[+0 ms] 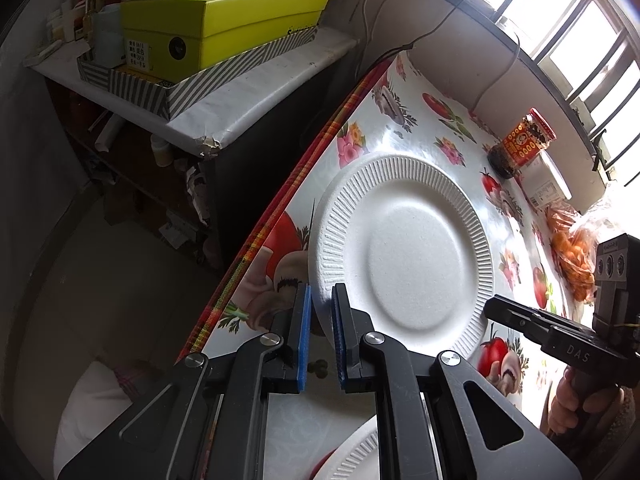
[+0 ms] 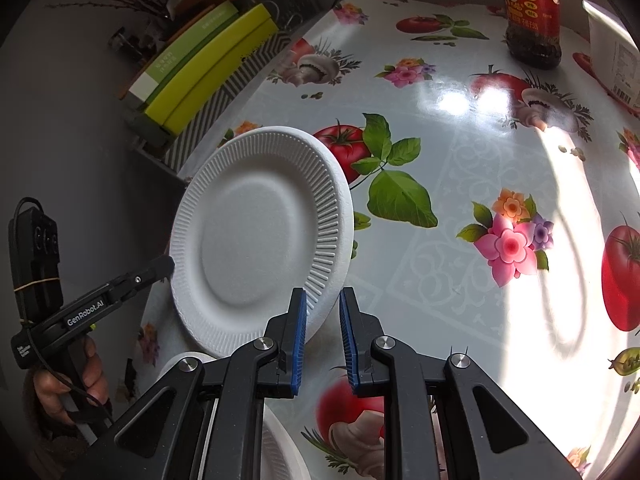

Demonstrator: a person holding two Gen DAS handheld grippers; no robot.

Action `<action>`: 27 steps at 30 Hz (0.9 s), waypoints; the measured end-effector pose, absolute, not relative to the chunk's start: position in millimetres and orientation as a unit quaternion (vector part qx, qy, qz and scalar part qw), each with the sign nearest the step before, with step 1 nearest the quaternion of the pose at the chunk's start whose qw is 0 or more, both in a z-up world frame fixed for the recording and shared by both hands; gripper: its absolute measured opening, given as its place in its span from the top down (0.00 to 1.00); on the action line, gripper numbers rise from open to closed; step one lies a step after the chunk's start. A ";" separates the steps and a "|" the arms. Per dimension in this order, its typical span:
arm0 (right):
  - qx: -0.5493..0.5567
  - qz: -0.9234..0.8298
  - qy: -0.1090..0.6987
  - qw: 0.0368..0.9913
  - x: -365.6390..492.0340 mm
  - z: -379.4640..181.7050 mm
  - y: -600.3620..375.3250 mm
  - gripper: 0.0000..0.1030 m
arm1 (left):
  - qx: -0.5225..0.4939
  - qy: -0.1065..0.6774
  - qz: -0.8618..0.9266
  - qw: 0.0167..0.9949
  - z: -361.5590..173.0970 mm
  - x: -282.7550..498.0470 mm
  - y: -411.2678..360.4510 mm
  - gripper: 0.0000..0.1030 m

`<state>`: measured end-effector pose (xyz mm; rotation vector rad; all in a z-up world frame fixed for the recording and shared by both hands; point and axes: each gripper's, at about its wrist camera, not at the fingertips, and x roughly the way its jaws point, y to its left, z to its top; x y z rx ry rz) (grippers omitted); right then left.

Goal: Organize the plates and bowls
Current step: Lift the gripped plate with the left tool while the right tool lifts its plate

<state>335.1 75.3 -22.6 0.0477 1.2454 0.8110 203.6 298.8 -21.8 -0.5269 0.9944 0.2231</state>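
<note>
A white ribbed paper plate (image 1: 404,252) is held tilted above the table, and it also shows in the right wrist view (image 2: 260,236). My left gripper (image 1: 321,304) has its blue pads on either side of the plate's near rim and grips it. In the right wrist view the left gripper (image 2: 160,268) touches the plate's left rim. My right gripper (image 2: 323,312) stands open just right of the plate's lower rim, holding nothing. In the left wrist view the right gripper (image 1: 496,308) is beside the plate's right rim. Another white plate (image 1: 360,456) lies below, and it also shows in the right wrist view (image 2: 280,452).
The table (image 2: 460,200) has a glossy cloth printed with tomatoes and flowers. A sauce jar (image 2: 532,12) and a white carton (image 2: 612,56) stand at the far side. A bag of orange snacks (image 1: 572,256) lies near the wall. Stacked green boxes (image 1: 216,28) sit on a shelf left of the table.
</note>
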 end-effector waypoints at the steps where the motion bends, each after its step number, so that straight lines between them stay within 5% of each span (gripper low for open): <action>1: 0.022 0.369 0.566 0.737 334.6 -21.3 74.3 0.84 | -0.249 0.470 0.105 0.840 -20.7 203.2 298.3 0.90; 27: 0.050 0.362 0.544 0.755 328.8 -7.6 47.1 0.83 | -0.232 0.457 0.090 0.854 -4.3 210.5 283.0 0.90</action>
